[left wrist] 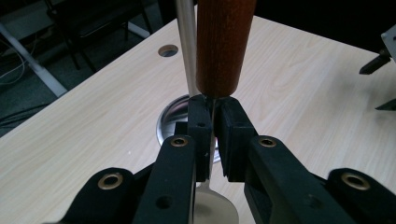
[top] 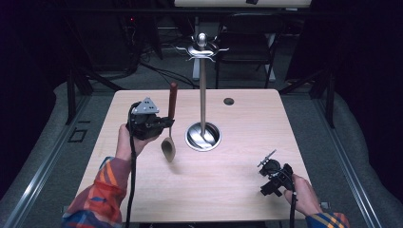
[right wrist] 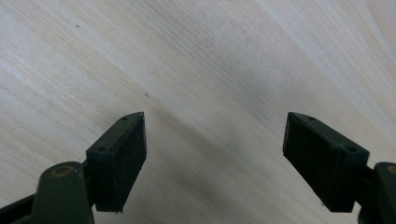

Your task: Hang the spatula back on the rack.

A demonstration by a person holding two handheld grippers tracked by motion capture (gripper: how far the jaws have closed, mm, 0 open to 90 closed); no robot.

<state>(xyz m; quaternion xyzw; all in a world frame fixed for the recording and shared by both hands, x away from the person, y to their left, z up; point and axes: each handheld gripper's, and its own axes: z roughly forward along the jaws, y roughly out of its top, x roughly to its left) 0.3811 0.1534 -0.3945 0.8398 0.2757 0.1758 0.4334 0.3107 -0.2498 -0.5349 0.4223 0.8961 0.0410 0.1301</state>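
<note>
Meanwhile, the left gripper point(top: 164, 123) has its jaws clamped on the thin metal neck of a spoon point(top: 170, 121), just below its reddish wooden handle, bowl hanging clear above the table point(top: 247, 142). Spoon sits upright just left of the utensil stand point(top: 203, 95), whose hooks crown the pole. Right gripper point(top: 271, 178) rests near the table's front edge w/ jaws spread wide, nothing between them. Judgement: to hang it cleanly, lift straight, keep handle vertical, approx. hook height before moving across; avoid bumping the pole.
</note>
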